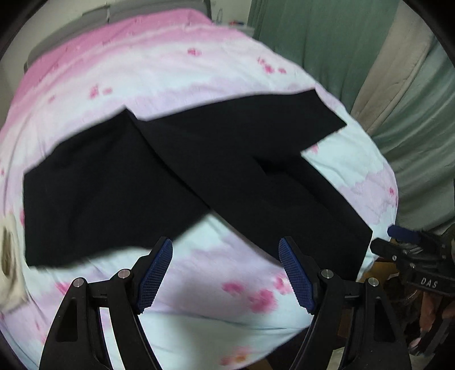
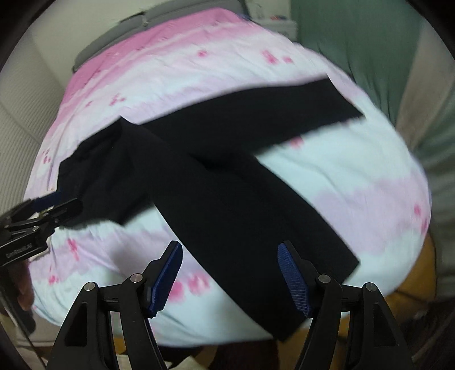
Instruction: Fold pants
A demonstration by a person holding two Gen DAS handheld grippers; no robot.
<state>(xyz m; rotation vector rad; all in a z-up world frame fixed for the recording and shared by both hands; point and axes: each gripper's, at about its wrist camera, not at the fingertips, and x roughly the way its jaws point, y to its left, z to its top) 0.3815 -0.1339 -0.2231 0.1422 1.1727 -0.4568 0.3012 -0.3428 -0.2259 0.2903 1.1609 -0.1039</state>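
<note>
Black pants [image 1: 176, 170] lie spread flat on a bed with a pink and pale-blue flowered cover [image 1: 159, 65]. The waist is at the left and the two legs splay apart to the right, one toward the far right, one toward the near edge. They show the same way in the right wrist view [image 2: 216, 182]. My left gripper [image 1: 226, 270] is open and empty above the near edge of the bed, between waist and near leg. My right gripper [image 2: 229, 273] is open and empty over the near leg. Each gripper shows in the other's view: right [image 1: 398, 239], left [image 2: 54, 205].
Green curtains [image 1: 327, 34] hang behind and to the right of the bed. A grey headboard [image 2: 170, 11] stands at the far end. A pale wall [image 2: 25, 108] runs along the left. A yellow-brown surface [image 2: 409, 287] shows below the bed's near right corner.
</note>
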